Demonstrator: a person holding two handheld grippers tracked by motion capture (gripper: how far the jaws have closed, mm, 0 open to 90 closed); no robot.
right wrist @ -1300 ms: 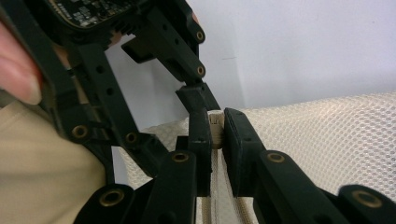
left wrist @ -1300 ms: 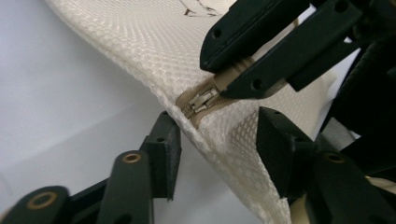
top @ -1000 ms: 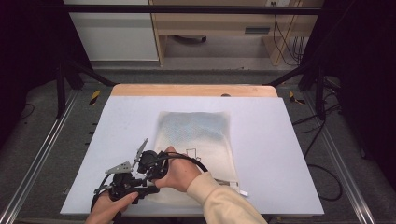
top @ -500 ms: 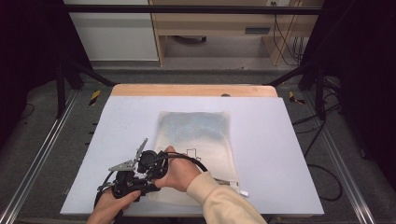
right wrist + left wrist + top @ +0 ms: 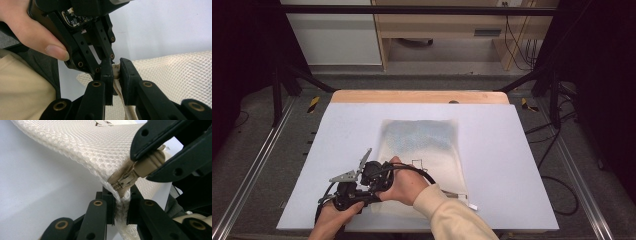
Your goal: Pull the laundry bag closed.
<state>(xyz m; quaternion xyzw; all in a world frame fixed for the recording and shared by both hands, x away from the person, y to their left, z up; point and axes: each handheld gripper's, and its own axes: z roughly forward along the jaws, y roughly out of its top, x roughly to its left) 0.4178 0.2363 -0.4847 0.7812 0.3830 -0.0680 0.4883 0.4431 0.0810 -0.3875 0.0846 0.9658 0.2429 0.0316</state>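
Over at about seven o'clock on the white table (image 5: 522,150), the left gripper (image 5: 120,207) has just been closing and now pinches the corner seam of the cream mesh bag (image 5: 422,150), right below the zipper end. To my eye that hold is an anchor, keeping the fabric taut so the zip can run. Just beside it, toward the centre, the right gripper (image 5: 115,72) is clamped on the beige zipper pull (image 5: 147,165); in the left gripper view the other pair of jaws bites it from one o'clock. The bag itself lies flat mid-table, its near-left corner lifted between the two tools. Both hands crowd together because slider and seam end meet there.
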